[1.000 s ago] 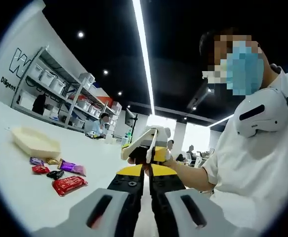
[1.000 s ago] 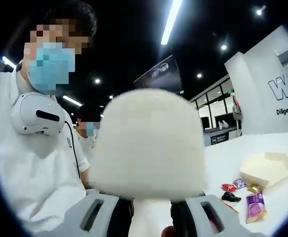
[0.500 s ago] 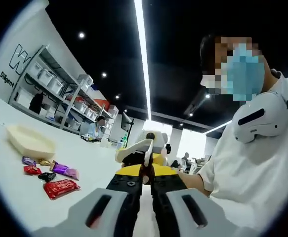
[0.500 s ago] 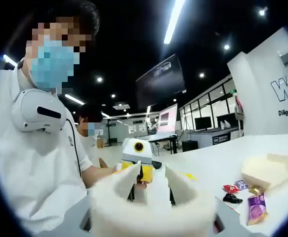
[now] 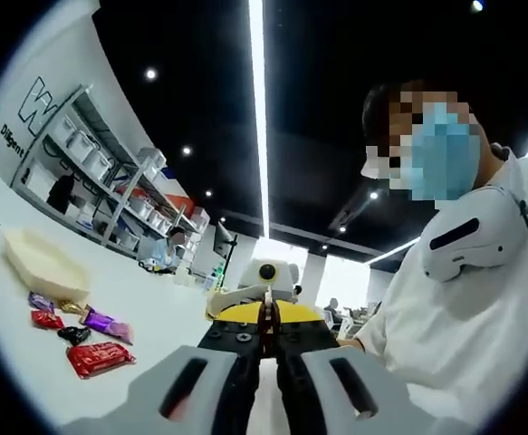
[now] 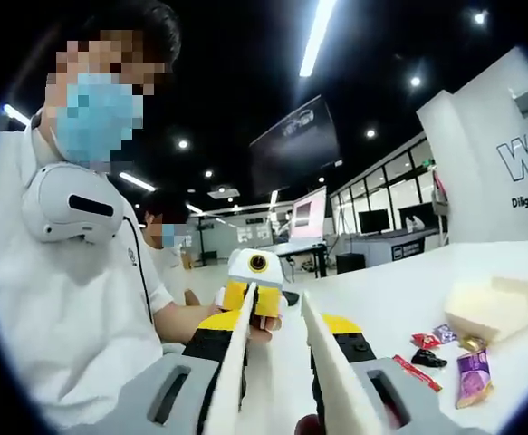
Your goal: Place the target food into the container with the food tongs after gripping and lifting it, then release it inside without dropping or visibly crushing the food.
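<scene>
Cream food tongs [image 6: 236,358] lie between my right gripper's [image 6: 277,304] yellow-and-black jaws. Their two arms rise spread apart, with nothing between the tips. A fingertip shows at the base of the tongs. My left gripper [image 5: 265,319] points at the right one, its jaws pressed together. The left gripper [image 6: 254,272] is also in the right gripper view, held in a hand. A cream container [image 6: 490,308] sits on the white table [image 6: 399,299], also seen as the container [image 5: 42,263]. Wrapped candies lie beside it, among them a red bar [image 5: 100,356] and a purple pack [image 6: 467,376].
A person in a white shirt [image 5: 463,317] stands close behind both grippers. Shelving with bins [image 5: 110,190] lines the far wall. Small red [image 6: 424,341], black [image 6: 428,357] and gold [image 6: 467,344] candies lie between the purple pack and the container.
The tongs, which filled the right gripper view close to the lens, have dropped down between the right jaws and now point forward with arms spread. The left view has shifted slightly.
</scene>
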The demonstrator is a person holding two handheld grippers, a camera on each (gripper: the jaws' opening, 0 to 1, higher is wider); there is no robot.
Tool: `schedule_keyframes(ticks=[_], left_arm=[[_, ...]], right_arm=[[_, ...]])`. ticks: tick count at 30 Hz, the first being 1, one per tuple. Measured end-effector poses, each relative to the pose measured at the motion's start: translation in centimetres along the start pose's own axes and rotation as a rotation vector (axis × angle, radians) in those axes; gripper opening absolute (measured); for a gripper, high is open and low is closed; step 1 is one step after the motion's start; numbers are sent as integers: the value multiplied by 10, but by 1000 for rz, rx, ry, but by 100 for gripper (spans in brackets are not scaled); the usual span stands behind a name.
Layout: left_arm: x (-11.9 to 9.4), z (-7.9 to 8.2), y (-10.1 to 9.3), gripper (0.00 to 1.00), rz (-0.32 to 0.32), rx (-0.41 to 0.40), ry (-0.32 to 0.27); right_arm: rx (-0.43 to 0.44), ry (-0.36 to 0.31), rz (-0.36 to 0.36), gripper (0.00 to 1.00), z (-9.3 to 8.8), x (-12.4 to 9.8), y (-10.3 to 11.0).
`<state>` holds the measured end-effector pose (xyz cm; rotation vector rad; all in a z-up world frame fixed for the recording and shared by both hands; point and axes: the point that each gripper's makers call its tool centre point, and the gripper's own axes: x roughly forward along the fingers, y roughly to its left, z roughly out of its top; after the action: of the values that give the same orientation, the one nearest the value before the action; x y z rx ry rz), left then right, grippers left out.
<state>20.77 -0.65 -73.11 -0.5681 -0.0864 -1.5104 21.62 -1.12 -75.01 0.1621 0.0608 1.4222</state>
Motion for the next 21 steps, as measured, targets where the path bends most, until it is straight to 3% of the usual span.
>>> schedule_keyframes(ticks=[11,13,15,16,17,18,21], left_arm=[[1,-3,-6,1,-39,-10,-19],[0,-4,-6,1,-38,-6,-15],[-1,-8,-6,1,-36,-14,-5],[0,-8,-7,1,-41,-13,-12],[1,-7,-6,1,-41,-14,-25],[0,-8,-6,1,-44,-27,-33],[0,-6,-5,1,-43,-44,-59]], right_arm=[[72,-31,56,28,3,0,8],[145,-66,94,34,9,-2,14],[131,-87,83,30,13,-3,10],[65,-85,31,25,12,-1,2],[19,-65,38,25,9,-2,4],[77,-83,57,25,12,-2,7],[80,-82,50,25,12,-1,7]])
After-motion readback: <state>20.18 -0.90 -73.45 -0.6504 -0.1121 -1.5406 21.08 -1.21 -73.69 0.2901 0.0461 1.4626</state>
